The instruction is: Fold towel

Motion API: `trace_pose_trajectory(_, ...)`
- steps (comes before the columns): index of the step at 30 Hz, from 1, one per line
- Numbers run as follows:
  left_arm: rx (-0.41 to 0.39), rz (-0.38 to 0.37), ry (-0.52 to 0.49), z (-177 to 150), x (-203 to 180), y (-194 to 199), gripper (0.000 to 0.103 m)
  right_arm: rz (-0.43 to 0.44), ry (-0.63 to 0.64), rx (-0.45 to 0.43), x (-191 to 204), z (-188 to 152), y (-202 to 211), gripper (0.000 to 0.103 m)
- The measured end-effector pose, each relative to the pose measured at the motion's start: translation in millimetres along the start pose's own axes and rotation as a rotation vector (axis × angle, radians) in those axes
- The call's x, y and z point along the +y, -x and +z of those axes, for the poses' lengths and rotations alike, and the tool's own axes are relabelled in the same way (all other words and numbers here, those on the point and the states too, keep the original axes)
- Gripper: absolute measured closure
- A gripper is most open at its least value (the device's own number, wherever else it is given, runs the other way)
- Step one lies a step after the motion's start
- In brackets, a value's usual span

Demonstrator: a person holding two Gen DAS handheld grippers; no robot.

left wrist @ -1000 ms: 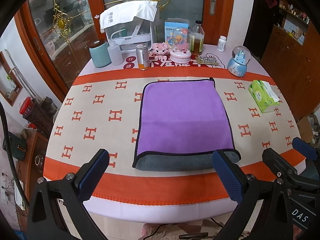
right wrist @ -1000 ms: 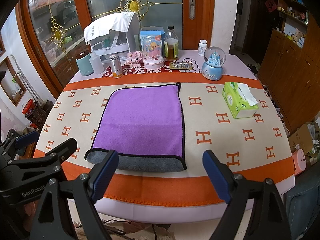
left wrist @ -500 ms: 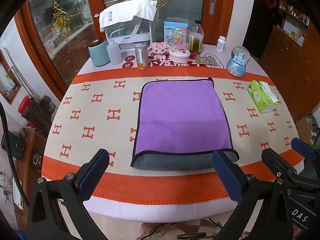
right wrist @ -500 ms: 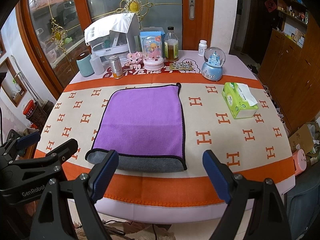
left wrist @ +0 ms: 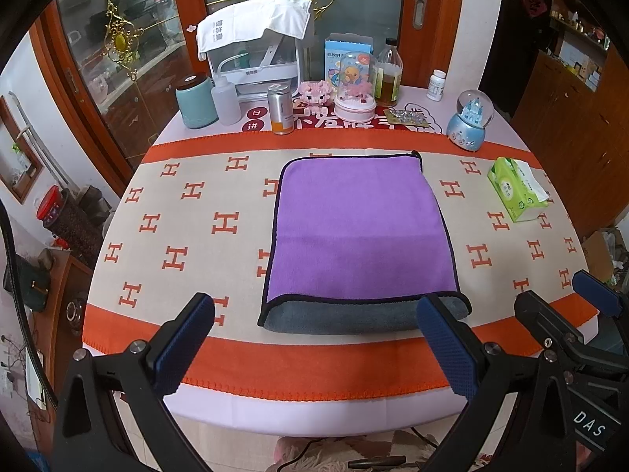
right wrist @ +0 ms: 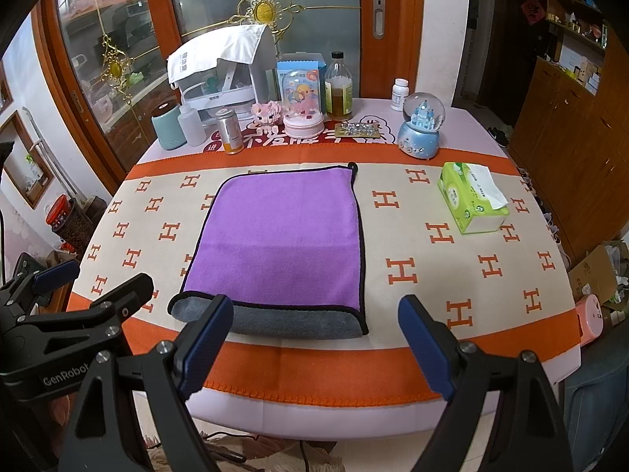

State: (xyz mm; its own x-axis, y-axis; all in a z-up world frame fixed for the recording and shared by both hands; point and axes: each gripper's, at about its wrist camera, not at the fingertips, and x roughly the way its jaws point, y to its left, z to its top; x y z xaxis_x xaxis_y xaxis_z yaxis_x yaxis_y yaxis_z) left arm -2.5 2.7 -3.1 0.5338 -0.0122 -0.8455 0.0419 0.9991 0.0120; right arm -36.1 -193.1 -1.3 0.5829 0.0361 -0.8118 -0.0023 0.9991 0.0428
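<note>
The worktop (left wrist: 165, 236) carries the purple towel (left wrist: 361, 232) at its centre, already doubled over, the grey underside showing along the near edge. Over the last second it has not shifted. The left gripper (left wrist: 314, 338) and right gripper (right wrist: 314, 338) both hover released, fingers spread, short of that edge; another fold probably remains.
</note>
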Motion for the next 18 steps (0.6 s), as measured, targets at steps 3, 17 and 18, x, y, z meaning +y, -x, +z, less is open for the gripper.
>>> trace_pose_trajectory(3, 0.001, 0.000, 0.000, -0.3, 0.4, 0.0, 0.001, 0.000, 0.000, 0.000, 0.4, -0.9, -1.5, 0.016)
trace_pose_trajectory(17, -0.005, 0.011, -0.003, -3.4, 2.6, -0.9, 0.001, 0.003, -0.001, -0.002, -5.9, -1.0, -3.5, 0.016)
trace_pose_trajectory(18, -0.005, 0.011, -0.004, -2.6, 1.7, -0.8, 0.001, 0.002, 0.000, -0.002, -5.5, -1.8, -3.7, 0.016)
